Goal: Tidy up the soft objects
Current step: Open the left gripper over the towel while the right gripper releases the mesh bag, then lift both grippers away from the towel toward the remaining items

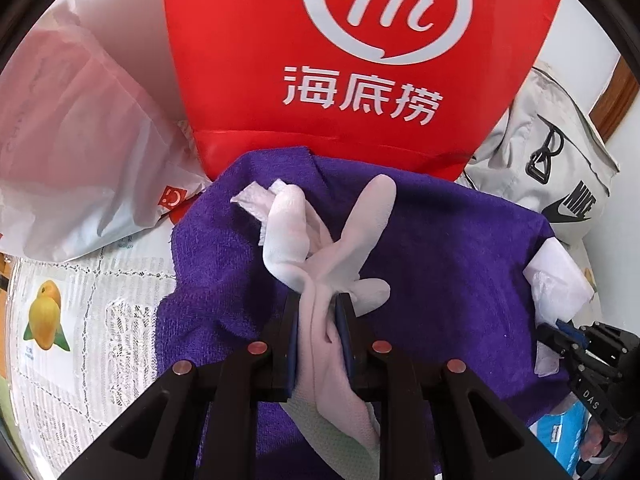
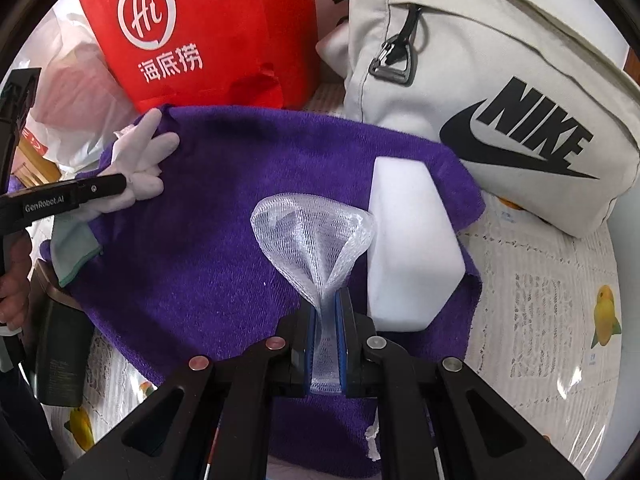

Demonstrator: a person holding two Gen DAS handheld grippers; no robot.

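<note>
While both hang over the purple towel [image 2: 224,216], a white glove [image 1: 320,264] is clamped in the left gripper [image 1: 318,308] and a mesh net [image 2: 316,236] in the right gripper [image 2: 327,300], beside a white sponge [image 2: 412,248].

"Hi 海底捞" on red bag [image 1: 360,60], "NIKE" on grey bag [image 2: 500,80]

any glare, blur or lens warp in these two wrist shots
Left wrist view: strong fisheye bulge with a dark vignette ring, red bag swollen at the top, white glove sharp, table edges soft. Right wrist view: same warp, grey Nike bag stretched across the corner, glare on the glossy table cover lower right, mesh net crisp.
</note>
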